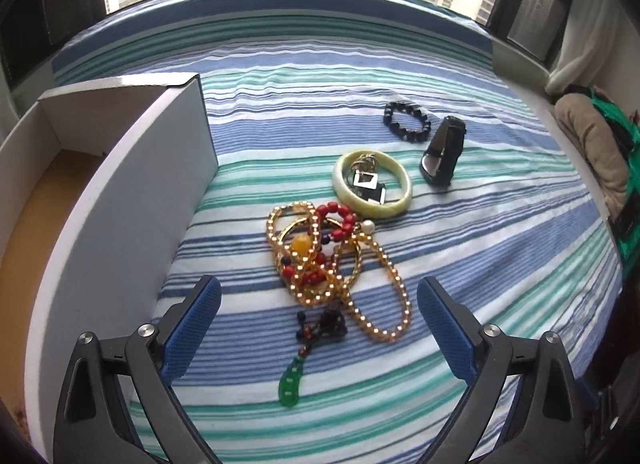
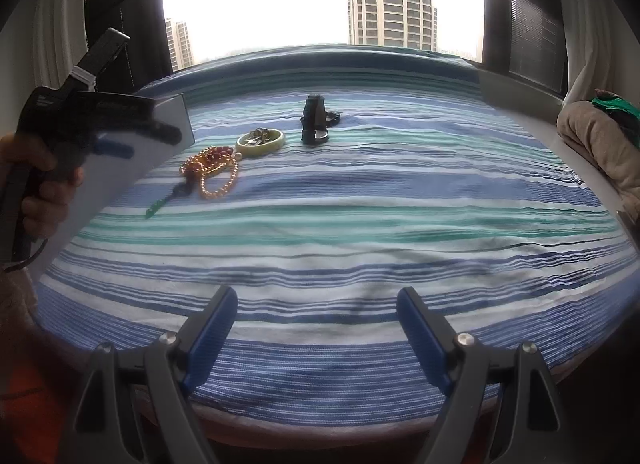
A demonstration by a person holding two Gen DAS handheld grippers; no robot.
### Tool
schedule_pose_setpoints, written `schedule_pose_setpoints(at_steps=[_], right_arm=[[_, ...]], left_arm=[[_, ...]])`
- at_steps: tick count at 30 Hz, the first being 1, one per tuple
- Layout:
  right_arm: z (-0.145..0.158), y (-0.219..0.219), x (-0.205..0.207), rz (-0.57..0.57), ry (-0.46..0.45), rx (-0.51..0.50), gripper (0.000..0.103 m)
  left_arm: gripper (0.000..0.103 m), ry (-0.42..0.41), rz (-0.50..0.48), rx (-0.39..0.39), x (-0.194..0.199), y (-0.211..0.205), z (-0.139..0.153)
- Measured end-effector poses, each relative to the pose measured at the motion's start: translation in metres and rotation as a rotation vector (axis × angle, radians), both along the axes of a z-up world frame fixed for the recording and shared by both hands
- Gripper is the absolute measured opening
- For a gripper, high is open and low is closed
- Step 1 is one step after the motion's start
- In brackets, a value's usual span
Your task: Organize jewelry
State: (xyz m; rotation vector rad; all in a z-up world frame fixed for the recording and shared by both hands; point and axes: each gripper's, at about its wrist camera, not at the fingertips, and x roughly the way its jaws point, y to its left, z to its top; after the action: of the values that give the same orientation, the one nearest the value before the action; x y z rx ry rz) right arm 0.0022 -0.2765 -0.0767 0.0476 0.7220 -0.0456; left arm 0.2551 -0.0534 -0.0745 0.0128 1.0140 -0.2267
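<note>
- Striped blue, green and white bedspread (image 1: pixel 400 76) carried everything, stretching to the window-side edge.
- White open cardboard box (image 1: pixel 132 168) stood near the bedspread's left edge, just beside the jewelry.
- Tangled heap of amber, gold and red bead strands (image 1: pixel 320 252) lay in the middle; it would likely be light, limp and prone to snagging, so pinching a clump where strands cross seemed safer than one loop.
- Pale green stone bangle (image 1: pixel 372 184), farther toward the window, ringed some small trinkets; probably stiff, slick and breakable, best taken across its rim.
- Black watch (image 1: pixel 442 156) and black bead bracelet (image 1: pixel 406 122) sat beyond it.
- Green pendant (image 1: pixel 291 382) trailed nearest.
- Left gripper (image 1: pixel 318 328) hovered over the heap, fingers wide, holding nothing.
- Right gripper (image 2: pixel 316 334) sat well apart near the near edge, spread wide and empty.
</note>
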Motion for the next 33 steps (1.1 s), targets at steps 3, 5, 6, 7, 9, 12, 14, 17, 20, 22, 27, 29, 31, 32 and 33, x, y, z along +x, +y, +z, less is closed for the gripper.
schedule_pose_setpoints(at_steps=[3,5,6,7,9,12,14,17,20,22,27,29,31,32,33], right_arm=[[-0.002,-0.002,-0.004,-0.004,0.002,0.0,0.083],[-0.005,-0.003,-0.005,-0.003,0.013,0.006,0.083],[-0.007,-0.004,-0.005,-0.002,0.019,0.01,0.084],[-0.008,-0.004,-0.005,-0.001,0.025,0.013,0.083],[-0.01,-0.005,-0.005,0.003,0.032,0.018,0.083],[-0.01,-0.003,-0.003,0.014,0.03,0.019,0.083],[-0.009,0.001,-0.002,0.025,0.03,0.018,0.083],[-0.009,0.007,-0.003,0.04,0.029,0.011,0.084],[-0.008,0.009,-0.005,0.044,0.026,0.003,0.083],[-0.007,0.01,-0.006,0.04,0.024,0.002,0.083],[-0.006,0.011,-0.007,0.042,0.022,-0.002,0.083],[-0.005,0.013,-0.008,0.048,0.019,-0.005,0.083],[-0.005,0.015,-0.009,0.052,0.016,-0.008,0.083],[-0.005,0.015,-0.01,0.053,0.015,-0.008,0.083],[-0.005,0.015,-0.01,0.054,0.014,-0.008,0.083]], left_arm=[[0.078,0.056,-0.004,0.048,0.025,-0.012,-0.024],[0.063,0.09,-0.009,0.068,0.031,-0.016,-0.036],[0.047,0.093,-0.004,0.088,0.031,-0.017,-0.039],[0.039,0.076,0.001,0.108,0.029,-0.017,-0.038],[0.018,0.07,-0.003,0.077,0.025,-0.012,-0.033],[0.006,0.07,-0.007,0.012,0.017,-0.003,-0.019],[0.006,0.044,-0.019,0.001,0.008,-0.002,-0.006],[0.005,0.011,-0.033,-0.045,-0.004,0.002,0.014],[0.005,-0.016,-0.041,-0.095,-0.014,0.004,0.034],[0.005,-0.035,-0.046,-0.13,-0.02,0.005,0.048],[0.005,-0.083,-0.072,-0.199,-0.031,0.008,0.084],[0.005,-0.098,-0.082,-0.219,-0.036,0.009,0.096],[0.005,-0.114,-0.087,-0.227,-0.04,0.009,0.104],[0.005,-0.121,-0.09,-0.23,-0.042,0.01,0.107],[0.005,-0.126,-0.091,-0.233,-0.045,0.01,0.11]])
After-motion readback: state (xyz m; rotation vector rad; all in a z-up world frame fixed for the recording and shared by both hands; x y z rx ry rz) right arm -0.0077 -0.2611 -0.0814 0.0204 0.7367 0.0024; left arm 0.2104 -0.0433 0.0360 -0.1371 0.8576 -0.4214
